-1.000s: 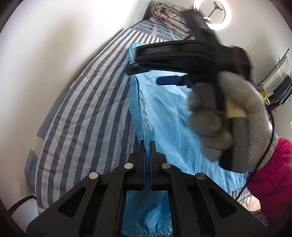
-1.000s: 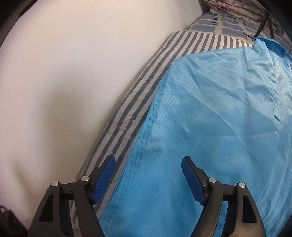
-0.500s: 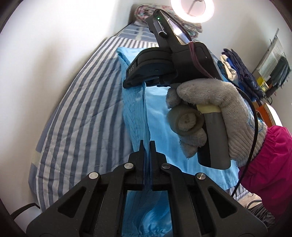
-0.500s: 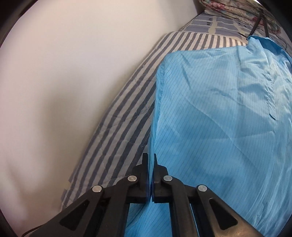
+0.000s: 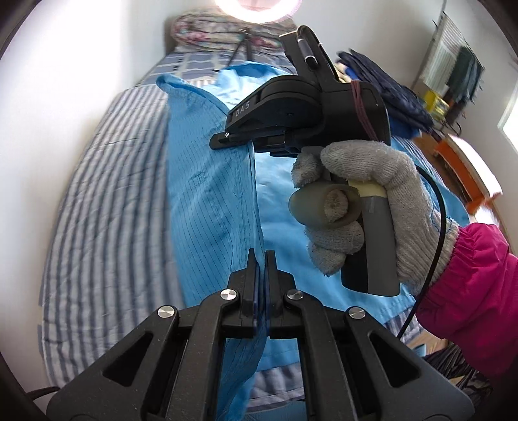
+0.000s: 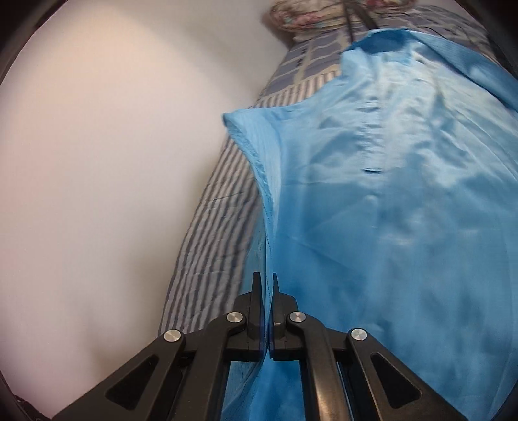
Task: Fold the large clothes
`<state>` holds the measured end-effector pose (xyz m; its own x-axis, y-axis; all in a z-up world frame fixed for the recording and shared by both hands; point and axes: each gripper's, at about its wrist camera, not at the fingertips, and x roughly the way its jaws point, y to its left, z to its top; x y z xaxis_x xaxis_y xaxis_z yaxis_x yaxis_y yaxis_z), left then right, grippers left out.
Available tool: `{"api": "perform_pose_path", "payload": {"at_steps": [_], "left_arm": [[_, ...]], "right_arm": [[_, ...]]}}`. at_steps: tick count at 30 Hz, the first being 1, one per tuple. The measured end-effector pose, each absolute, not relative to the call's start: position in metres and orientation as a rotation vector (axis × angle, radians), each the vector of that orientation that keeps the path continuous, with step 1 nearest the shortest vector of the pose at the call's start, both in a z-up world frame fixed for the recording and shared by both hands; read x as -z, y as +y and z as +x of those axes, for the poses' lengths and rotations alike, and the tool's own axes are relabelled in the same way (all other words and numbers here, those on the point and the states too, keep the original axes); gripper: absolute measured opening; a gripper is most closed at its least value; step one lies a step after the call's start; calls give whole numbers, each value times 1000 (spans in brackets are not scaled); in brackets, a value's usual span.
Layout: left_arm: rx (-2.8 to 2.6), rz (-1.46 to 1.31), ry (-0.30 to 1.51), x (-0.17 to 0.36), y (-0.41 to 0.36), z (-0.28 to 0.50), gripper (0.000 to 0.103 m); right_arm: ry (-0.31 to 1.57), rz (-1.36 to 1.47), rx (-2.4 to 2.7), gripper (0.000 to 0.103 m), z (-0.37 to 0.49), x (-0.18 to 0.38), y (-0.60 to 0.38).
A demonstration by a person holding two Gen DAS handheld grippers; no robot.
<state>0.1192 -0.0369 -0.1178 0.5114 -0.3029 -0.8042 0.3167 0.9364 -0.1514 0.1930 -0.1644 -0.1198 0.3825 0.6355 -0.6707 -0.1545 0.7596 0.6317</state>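
A large light-blue pinstriped garment [image 5: 207,200] lies lengthwise on a bed with a blue-and-white striped cover [image 5: 106,207]. My left gripper [image 5: 261,259] is shut on the garment's left long edge, and the cloth rises in a ridge from its tips. Farther up the same edge, the right gripper [image 5: 226,137] is held by a grey-gloved hand [image 5: 369,200] and pinches the fabric. In the right wrist view my right gripper [image 6: 266,281] is shut on that edge of the garment [image 6: 388,200], lifted off the striped cover [image 6: 220,233].
A white wall [image 6: 113,162] runs close along the left of the bed. A floral quilt [image 5: 207,32] and a ring light [image 5: 259,9] stand at the bed's far end. Dark clothes [image 5: 382,84] are piled at the right, beside an orange object [image 5: 459,165].
The right gripper's blue-padded jaws were wide over the garment's edge, then shut on it. Both grippers have since carried the edge up and rightward over the garment, uncovering more striped cover.
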Motion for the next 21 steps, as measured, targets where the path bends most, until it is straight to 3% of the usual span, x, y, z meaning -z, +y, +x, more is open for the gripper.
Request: {"api": "perform_pose_path", "payload": {"at_steps": [13, 21], "left_arm": [[498, 85, 1063, 142, -98, 114, 0], [582, -147, 1056, 118, -37, 94, 4]], "right_arm": [[1135, 565, -408, 0, 190, 164, -236], [1150, 494, -406, 0, 196, 167, -228]]}}
